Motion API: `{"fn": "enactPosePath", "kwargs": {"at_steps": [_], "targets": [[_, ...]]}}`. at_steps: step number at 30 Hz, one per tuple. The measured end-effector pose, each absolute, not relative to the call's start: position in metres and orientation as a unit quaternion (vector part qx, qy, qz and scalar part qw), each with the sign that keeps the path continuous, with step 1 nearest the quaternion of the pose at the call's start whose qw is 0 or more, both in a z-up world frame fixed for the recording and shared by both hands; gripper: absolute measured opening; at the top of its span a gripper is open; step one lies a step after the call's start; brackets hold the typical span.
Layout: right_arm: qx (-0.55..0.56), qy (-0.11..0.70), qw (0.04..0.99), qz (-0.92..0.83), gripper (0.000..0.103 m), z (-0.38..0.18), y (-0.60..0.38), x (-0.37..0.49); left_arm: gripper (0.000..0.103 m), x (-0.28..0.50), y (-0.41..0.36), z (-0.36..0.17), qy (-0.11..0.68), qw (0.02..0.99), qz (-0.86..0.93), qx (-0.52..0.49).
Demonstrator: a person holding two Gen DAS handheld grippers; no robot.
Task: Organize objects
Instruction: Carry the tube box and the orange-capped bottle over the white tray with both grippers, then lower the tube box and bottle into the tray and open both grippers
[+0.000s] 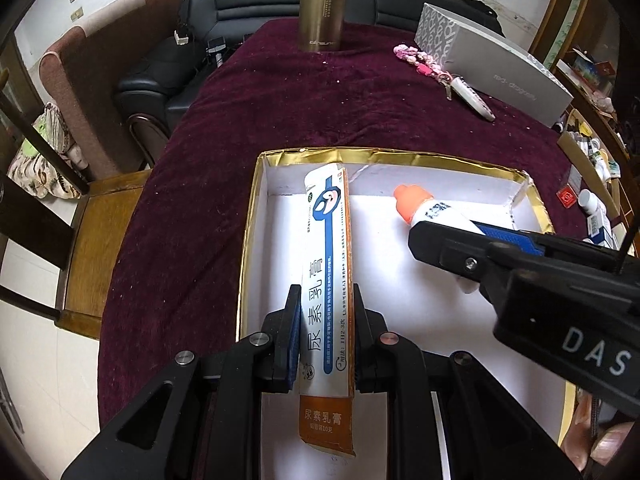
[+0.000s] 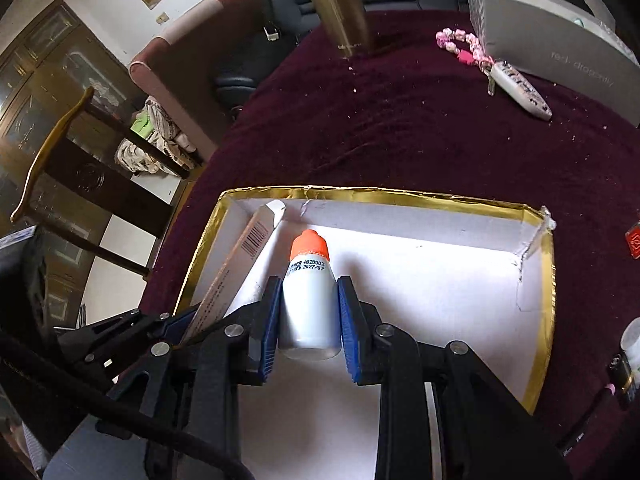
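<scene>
A white tray with a gold rim (image 1: pixel 256 208) lies on the maroon cloth; it also shows in the right wrist view (image 2: pixel 400 194). My left gripper (image 1: pixel 326 304) is shut on a long white, blue and orange ointment carton (image 1: pixel 326 264), held over the tray's left side. The carton also shows in the right wrist view (image 2: pixel 240 256). My right gripper (image 2: pixel 307 298) is shut on a small white bottle with an orange cap (image 2: pixel 308 300), held over the tray. In the left wrist view the bottle (image 1: pixel 424 210) and the right gripper (image 1: pixel 444 236) reach in from the right.
A gold flask (image 1: pixel 322 4) stands at the table's far edge. A pink bead keychain with keys (image 1: pixel 440 68) and a grey box (image 1: pixel 492 60) lie at the far right. Small boxes and a bottle (image 1: pixel 592 204) sit right of the tray. Chairs and a sofa stand left.
</scene>
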State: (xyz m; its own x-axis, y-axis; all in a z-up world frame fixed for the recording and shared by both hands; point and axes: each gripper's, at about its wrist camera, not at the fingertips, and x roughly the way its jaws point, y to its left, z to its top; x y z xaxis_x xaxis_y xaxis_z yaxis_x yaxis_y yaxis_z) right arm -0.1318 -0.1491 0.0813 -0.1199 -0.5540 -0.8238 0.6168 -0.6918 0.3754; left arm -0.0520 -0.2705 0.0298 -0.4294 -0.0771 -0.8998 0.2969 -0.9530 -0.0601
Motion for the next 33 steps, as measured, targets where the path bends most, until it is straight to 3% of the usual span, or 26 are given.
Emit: {"fn": "enactPosePath", "kwargs": {"at_steps": [33], "targets": [[0.554, 0.03, 0.374, -0.743, 0.025, 0.057, -0.176, -0.146, 0.017, -0.058, -0.268, 0.022, 0.107, 0.121, -0.851, 0.499]]}}
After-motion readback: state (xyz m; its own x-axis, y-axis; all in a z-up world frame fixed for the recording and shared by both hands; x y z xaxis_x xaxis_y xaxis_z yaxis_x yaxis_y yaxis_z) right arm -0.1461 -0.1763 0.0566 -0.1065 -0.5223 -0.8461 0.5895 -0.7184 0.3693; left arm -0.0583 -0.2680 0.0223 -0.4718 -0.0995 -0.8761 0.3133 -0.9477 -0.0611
